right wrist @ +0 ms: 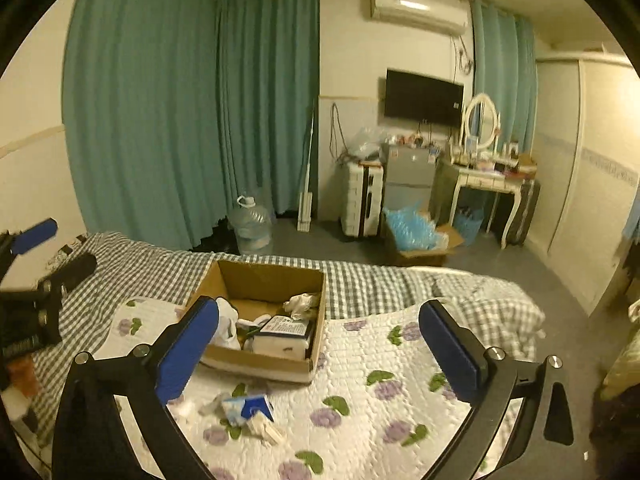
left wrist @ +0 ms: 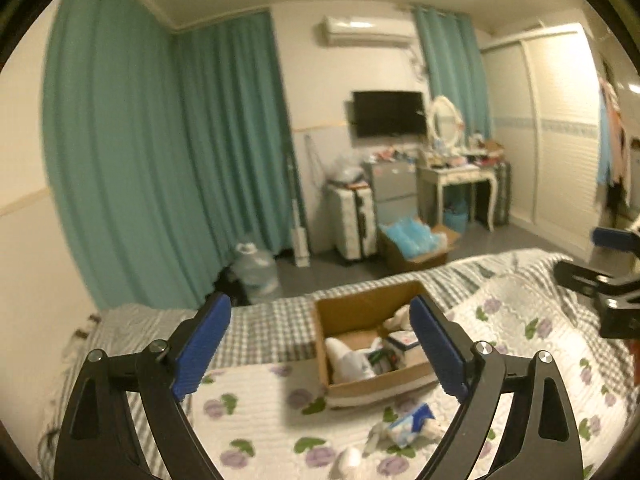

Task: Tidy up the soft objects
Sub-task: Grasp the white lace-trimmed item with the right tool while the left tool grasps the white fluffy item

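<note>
Both grippers are up off the bed, jaws spread wide, nothing held in either. The left gripper (left wrist: pixel 320 346) and the right gripper (right wrist: pixel 318 354) both look toward the cardboard box (right wrist: pixel 256 280) on the floral quilt (right wrist: pixel 400 360).

The box is open-topped and already part filled: a white soft bundle (right wrist: pixel 228 326) at its near left corner, a crumpled cream cloth (right wrist: pixel 301 303) toward the back right, and a dark-labelled pack (right wrist: pixel 286 328) at the front.

Still loose on the quilt, just in front of the box's near wall, is a blue-and-white tissue pack (right wrist: pixel 248 408) with crumpled white pieces (right wrist: pixel 266 430) touching it. That looks like the next pick.

Key relation: from the right wrist view the pack lies below and left of the jaw centre, close to the left finger. From the left wrist view the same pack (left wrist: pixel 412 422) lies below and right of centre, close to the right finger. So it sits between the two grippers; I can't tell which is nearer. Its long axis runs roughly across the right gripper's jaw line, tilted.

A small white round object (left wrist: pixel 348 460) lies nearer the left gripper, low in its view.

Room: open quilt to the right of the pack; the box wall is close behind it, so coming in from above looks safest. The bed edge is well beyond the box.
</note>
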Available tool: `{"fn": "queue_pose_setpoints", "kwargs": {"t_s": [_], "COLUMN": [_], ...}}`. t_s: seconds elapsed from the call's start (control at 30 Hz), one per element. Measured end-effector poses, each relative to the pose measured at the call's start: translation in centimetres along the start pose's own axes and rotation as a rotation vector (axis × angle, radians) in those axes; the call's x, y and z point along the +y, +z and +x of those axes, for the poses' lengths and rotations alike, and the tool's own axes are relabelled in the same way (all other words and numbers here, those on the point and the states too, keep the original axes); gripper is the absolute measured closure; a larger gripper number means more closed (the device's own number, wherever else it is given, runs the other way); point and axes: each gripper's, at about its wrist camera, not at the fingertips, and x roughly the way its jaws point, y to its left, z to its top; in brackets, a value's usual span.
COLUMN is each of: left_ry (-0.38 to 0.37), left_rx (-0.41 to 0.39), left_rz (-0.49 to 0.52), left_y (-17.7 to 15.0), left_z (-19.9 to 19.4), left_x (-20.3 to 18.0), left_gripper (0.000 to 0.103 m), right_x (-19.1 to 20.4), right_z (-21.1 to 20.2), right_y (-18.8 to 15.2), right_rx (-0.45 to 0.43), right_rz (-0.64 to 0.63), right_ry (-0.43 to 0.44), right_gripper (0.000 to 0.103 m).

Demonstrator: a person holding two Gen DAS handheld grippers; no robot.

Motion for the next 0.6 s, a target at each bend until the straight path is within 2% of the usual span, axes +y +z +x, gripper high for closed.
{"fn": "queue_pose_setpoints", "kwargs": {"t_s": [0.07,0.17,0.27,0.37,0.5,0.6], "left_ry": [0.034,0.13,0.103,0.122,0.183,0.177], "left_rx": [-0.007,0.013,0.003,0.019,0.079,0.157], "left_rz": [-0.025,-0.044,-0.068,-0.074,-0.074,-0.061], "left_y": [-0.5,-2.2,-4.3,-7.1,-11.0,-14.1], "left_z": [-1.8,-3.6,-4.6,-4.4,-2.1,0.9], "left_x": [0.9,1.7,2.5,2.6,2.5,2.2], "left_gripper": [0.011,0.011,0.011,0.011,0.011,0.011], "right_x": [0.3,0.6,1.9,2.8,3.7,4.8], "right_z": [-2.2,-3.8,-3.9,-2.6,0.7,4.7], "right_y": [-0.5,-1.5,-3.2,-5.3,-8.9,-12.0], "right_rx": [-0.027,-0.032,-0.014,0.008,0.022,0.087], "right_rz": [-0.01,-0.013,-0.042,-0.07,-0.059,-0.076], "right_ry": [-0.012,0.005,0.012,-0.003,0.059,0.095], "right_gripper": [0.002,0.002,0.002,0.002,0.002,0.002]}}
